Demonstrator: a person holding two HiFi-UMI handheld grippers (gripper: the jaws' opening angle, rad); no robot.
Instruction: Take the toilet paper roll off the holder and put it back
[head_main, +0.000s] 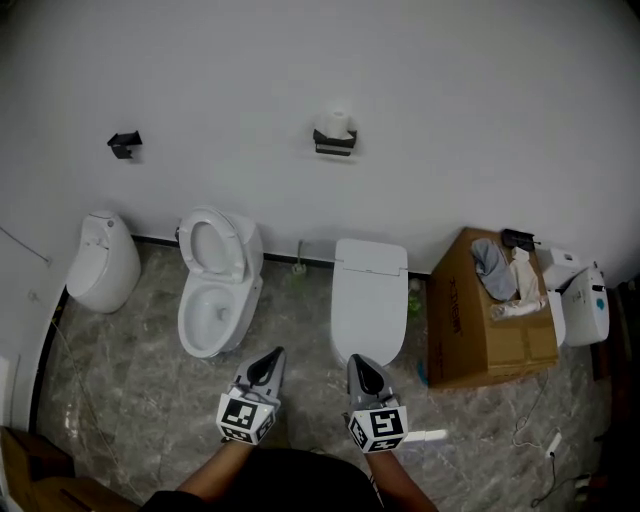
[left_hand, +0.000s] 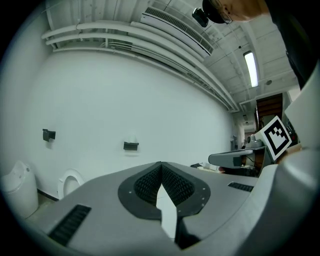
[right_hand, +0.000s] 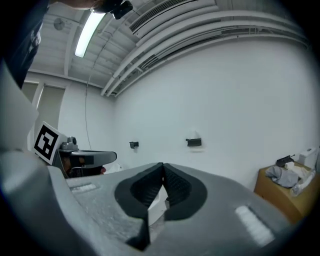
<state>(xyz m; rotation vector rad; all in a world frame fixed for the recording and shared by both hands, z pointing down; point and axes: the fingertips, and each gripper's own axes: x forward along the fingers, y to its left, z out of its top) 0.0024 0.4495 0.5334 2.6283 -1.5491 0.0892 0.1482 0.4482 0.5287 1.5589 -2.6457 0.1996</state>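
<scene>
A white toilet paper roll (head_main: 336, 123) sits on a black holder (head_main: 334, 146) fixed high on the white wall. Both grippers are held low and far from it, near the bottom of the head view, and point toward the wall. My left gripper (head_main: 276, 356) is shut with nothing between its jaws, and so is my right gripper (head_main: 357, 362). In the left gripper view the holder (left_hand: 131, 146) shows small above the closed tips (left_hand: 161, 165). The right gripper view has the holder (right_hand: 193, 142) above and right of its closed tips (right_hand: 163, 165).
A second, empty black holder (head_main: 124, 143) is on the wall to the left. On the marble floor stand a white urinal-like fixture (head_main: 103, 262), an open toilet (head_main: 215, 285), a closed toilet (head_main: 369, 295) and a cardboard box (head_main: 490, 325) holding cloths.
</scene>
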